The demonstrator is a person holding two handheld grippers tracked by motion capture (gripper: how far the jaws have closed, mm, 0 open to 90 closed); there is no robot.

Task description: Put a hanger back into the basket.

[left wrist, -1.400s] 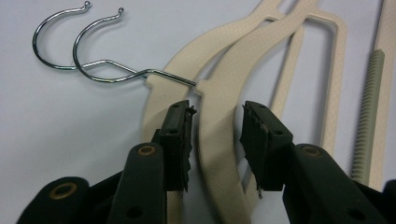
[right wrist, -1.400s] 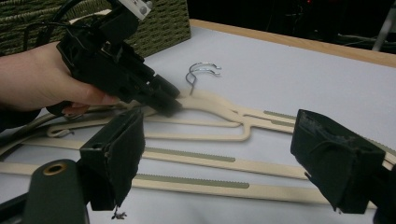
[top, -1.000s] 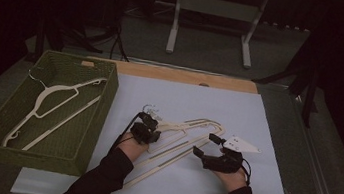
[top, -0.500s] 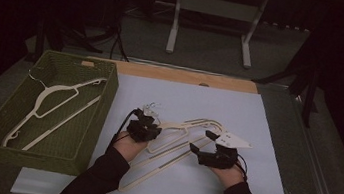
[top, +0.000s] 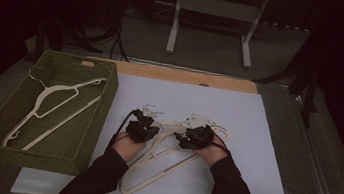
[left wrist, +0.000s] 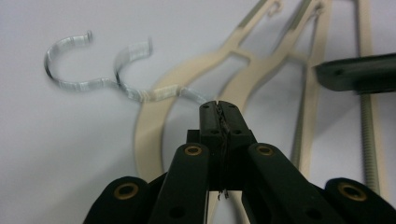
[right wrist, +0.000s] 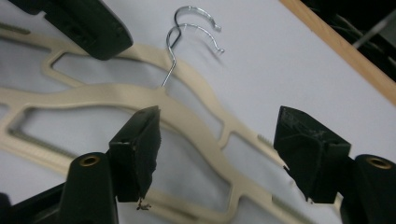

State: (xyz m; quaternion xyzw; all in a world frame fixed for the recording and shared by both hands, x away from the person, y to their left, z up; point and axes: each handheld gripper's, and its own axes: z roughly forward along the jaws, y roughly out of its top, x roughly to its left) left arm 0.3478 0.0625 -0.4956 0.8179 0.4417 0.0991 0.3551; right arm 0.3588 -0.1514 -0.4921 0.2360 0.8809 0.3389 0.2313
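While one hanger (top: 52, 109) lies in the basket (top: 90, 131) at left, my left claw (left wrist: 218, 106) is closed, empty; my right claw (right wrist: 217, 154), closing, straddles two hangers (right wrist: 187, 116) left at center.

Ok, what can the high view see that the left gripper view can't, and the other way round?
The high view adds the green basket with a spare hanger inside, the left hand and right hand, and the dark floor past the table. The left gripper view adds a close look: the left gripper has its jaws pressed shut by the hangers' necks, and you can see the shiny hooks clearly. Both show the two hangers lying on the white sheet.
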